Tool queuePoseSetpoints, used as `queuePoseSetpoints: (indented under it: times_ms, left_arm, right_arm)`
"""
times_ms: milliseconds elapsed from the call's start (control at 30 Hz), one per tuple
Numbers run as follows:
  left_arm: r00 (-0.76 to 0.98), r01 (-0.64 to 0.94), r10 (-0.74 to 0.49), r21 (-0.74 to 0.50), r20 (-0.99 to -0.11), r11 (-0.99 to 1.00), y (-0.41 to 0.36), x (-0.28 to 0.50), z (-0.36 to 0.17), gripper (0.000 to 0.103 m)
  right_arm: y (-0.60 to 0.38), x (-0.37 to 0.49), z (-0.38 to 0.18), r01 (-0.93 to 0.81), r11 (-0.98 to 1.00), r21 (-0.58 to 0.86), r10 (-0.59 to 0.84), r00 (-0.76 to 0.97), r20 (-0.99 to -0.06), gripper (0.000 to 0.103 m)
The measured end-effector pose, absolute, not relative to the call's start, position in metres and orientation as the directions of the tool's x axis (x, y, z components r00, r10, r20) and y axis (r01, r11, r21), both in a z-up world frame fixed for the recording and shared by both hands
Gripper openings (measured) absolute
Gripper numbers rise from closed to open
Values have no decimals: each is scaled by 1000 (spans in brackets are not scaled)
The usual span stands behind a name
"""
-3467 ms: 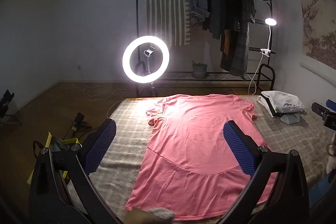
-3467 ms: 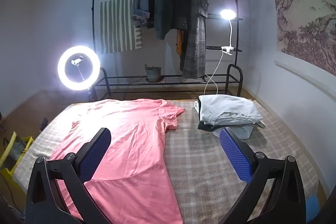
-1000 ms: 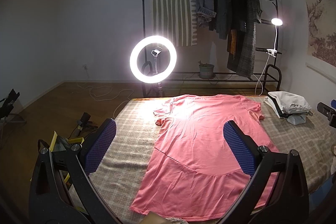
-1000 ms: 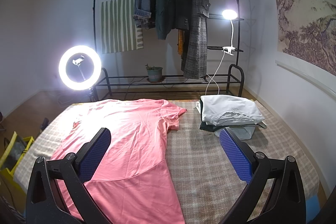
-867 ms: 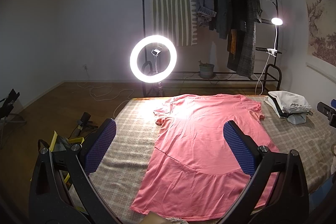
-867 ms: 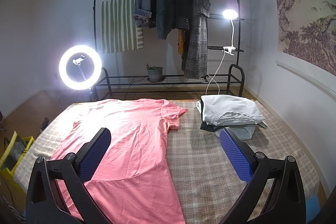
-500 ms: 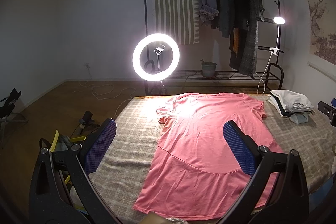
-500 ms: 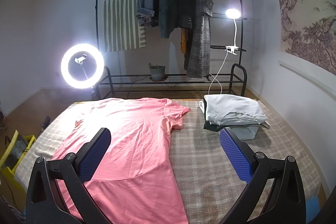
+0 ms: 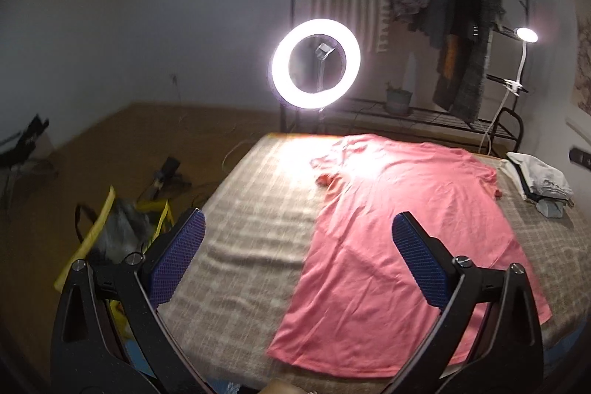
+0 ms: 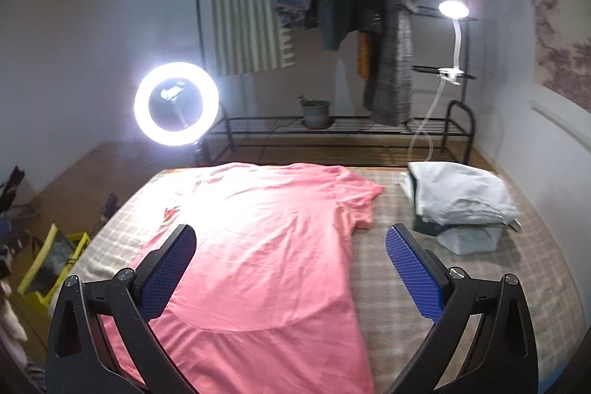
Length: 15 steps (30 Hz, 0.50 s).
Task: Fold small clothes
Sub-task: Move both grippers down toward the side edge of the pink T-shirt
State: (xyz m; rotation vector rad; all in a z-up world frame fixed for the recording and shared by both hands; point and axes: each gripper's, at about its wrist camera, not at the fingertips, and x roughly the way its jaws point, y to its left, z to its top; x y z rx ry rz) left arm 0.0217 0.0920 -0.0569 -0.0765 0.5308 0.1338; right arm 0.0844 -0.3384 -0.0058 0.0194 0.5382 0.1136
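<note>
A pink t-shirt point(image 9: 399, 220) lies spread flat on the checked bed cover point(image 9: 251, 231), collar toward the far end; it also shows in the right wrist view point(image 10: 266, 246). My left gripper point(image 9: 295, 253) is open and empty, held above the bed's near left part, over the shirt's left hem side. My right gripper point(image 10: 288, 264) is open and empty, held above the shirt's lower right half. Neither touches the cloth.
A stack of folded clothes point(image 10: 461, 198) sits at the bed's far right, also seen in the left wrist view point(image 9: 539, 176). A ring light point(image 9: 316, 63) and a clothes rack point(image 10: 347, 24) stand beyond the bed. A yellow bag point(image 9: 122, 228) lies on the floor at left.
Both grippers have swung: the left view has turned left toward the bed's left edge, the right view has shifted left over the shirt. Both stay open. The shirt has not moved.
</note>
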Motion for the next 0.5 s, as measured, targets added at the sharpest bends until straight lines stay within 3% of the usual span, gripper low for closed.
queuePoseSetpoints:
  times_ms: [100, 233, 300, 367, 500]
  left_arm:
    - [809, -162, 73, -102, -583, 982, 110, 21, -83, 91]
    - [719, -222, 24, -197, -694, 955, 129, 21, -128, 81]
    - [678, -251, -7, -240, -735, 938, 138, 24, -146, 73]
    - [643, -282, -27, -269, -766, 921, 144, 27, -163, 73]
    - [581, -323, -18, -251, -814, 913, 150, 36, -191, 73]
  right_arm:
    - [-318, 111, -4, -160, 985, 59, 167, 826, -538, 87]
    - [-279, 156, -6, -257, 962, 94, 262, 766, -586, 82]
    - [-262, 175, -8, -298, 947, 117, 305, 727, -615, 67]
    - [-247, 194, -11, -329, 932, 155, 347, 676, -650, 59]
    - [-222, 226, -13, -348, 898, 269, 430, 567, -702, 59]
